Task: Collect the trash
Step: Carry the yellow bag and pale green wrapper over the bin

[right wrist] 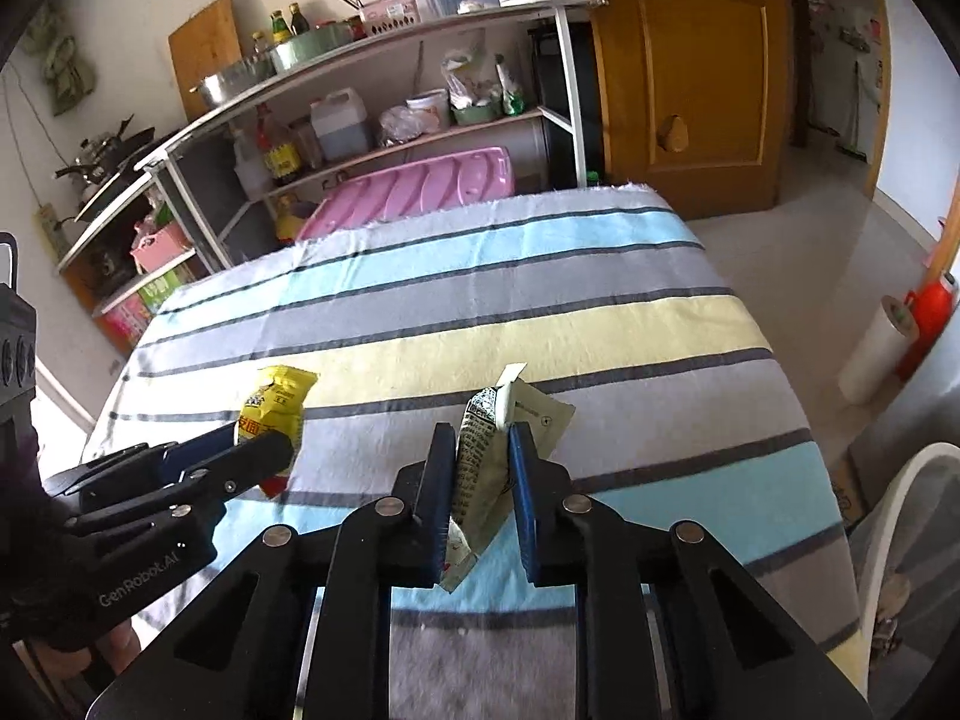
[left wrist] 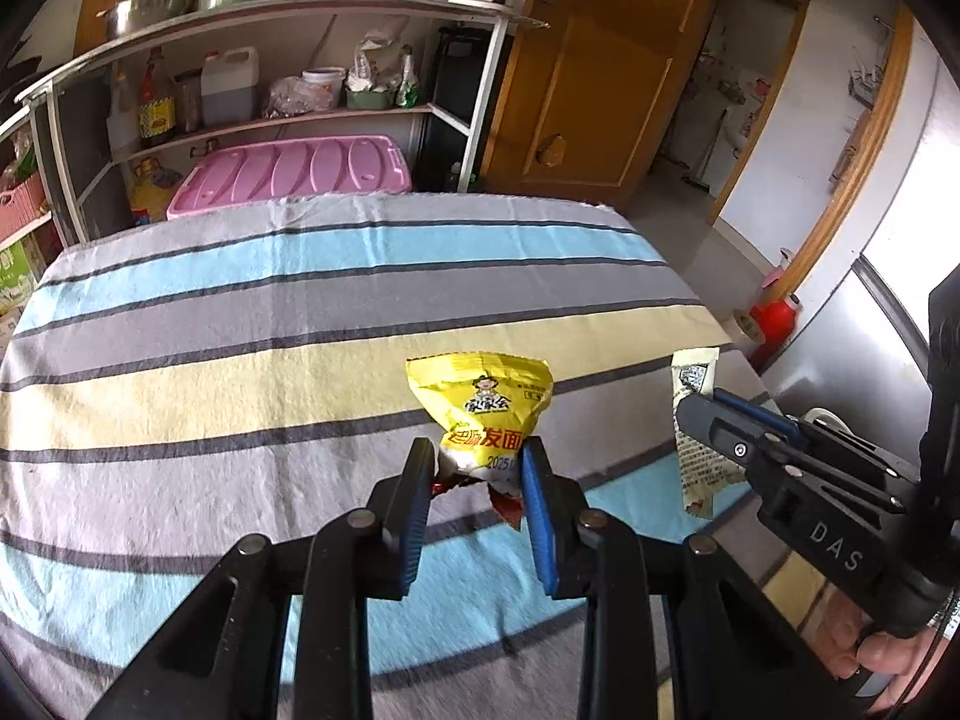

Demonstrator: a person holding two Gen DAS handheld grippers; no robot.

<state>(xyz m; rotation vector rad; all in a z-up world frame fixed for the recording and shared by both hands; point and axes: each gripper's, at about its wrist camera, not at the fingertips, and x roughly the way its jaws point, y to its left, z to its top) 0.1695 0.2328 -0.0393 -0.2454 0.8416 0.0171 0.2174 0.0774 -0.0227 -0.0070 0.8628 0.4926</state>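
the left tool [left wrist: 478, 456] is gripping a crumpled yellow wrapper [left wrist: 482, 405] between its blue pads [left wrist: 536, 498], the wrapper standing up out of the fingertips with a scrap of red foil [left wrist: 507, 504] hanging below them. in the right wrist view the same left tool [right wrist: 264, 450] is reaching in from the left side, its tip closed around the yellow wrapper [right wrist: 275, 402] and lifted above the striped cloth [right wrist: 480, 276] that is covering the desk. the right tool [right wrist: 480, 450] is pinching a pale printed sachet [right wrist: 486, 468] between its pads, the sachet's torn top sticking up past the fingertips and its lower corner hanging down between the fingers. from the left wrist view the right tool [left wrist: 696, 405] is sitting just to the right of the left tool, with the sachet [left wrist: 699, 420] poking out of its tip. both pieces of trash are held off the cloth [left wrist: 300, 312], near each other but apart. beyond the far edge of the desk, ahead of both tools, a pink lidded bin [left wrist: 294, 171] is sitting under a metal shelf rack [left wrist: 270, 24], and a wooden door [left wrist: 600, 60] is standing to the right of the rack. at the far right of the right tool a white curved rim [right wrist: 900, 480] is showing beside the desk.
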